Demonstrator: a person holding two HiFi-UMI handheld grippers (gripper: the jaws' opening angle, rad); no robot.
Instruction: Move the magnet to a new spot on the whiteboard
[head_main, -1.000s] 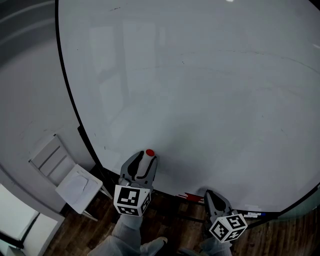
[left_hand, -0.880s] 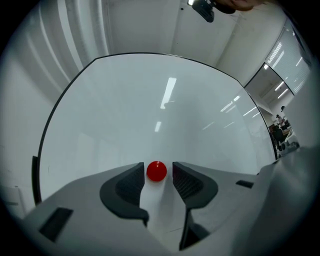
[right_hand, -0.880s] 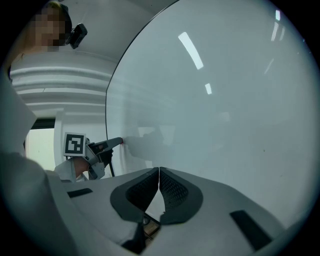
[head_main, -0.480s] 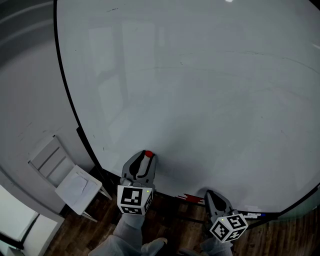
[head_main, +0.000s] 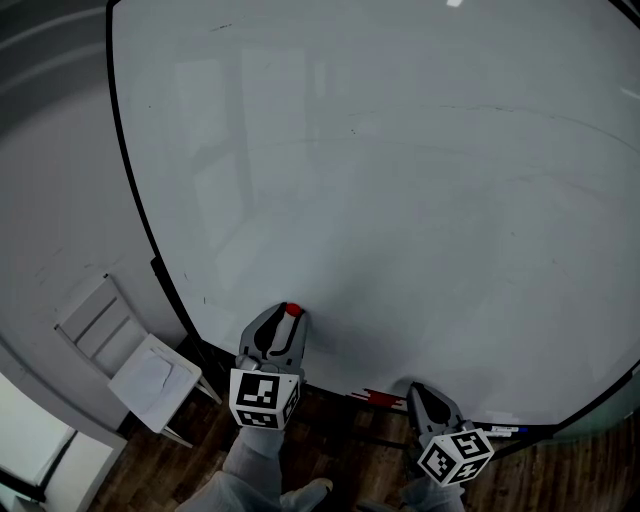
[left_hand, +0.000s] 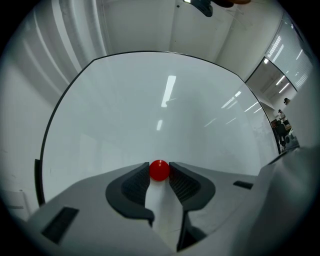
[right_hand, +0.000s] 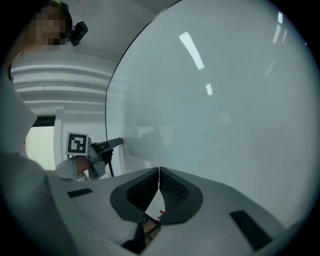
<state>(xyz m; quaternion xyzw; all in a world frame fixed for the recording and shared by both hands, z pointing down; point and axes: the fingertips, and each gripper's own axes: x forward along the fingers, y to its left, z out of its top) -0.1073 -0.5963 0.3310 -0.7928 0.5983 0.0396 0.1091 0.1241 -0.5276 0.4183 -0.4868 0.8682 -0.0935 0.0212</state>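
closing left hand-held gripper (head_main: 287, 320), magnet (left_hand: 159, 170) near whiteboard (head_main: 400, 200) edge

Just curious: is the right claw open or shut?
Shut: the right claw has its pads meeting at the tips, nothing between them.

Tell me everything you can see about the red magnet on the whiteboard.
The magnet is a small, round, glossy red knob, plastic by its look. It sits low on the whiteboard, toward the board's lower left corner in the head view. It lies between the tips of the left hand-held gripper, whose jaws are closing; the dark ribbed pads appear to touch its two sides. No marking shows on it, and its back is hidden.
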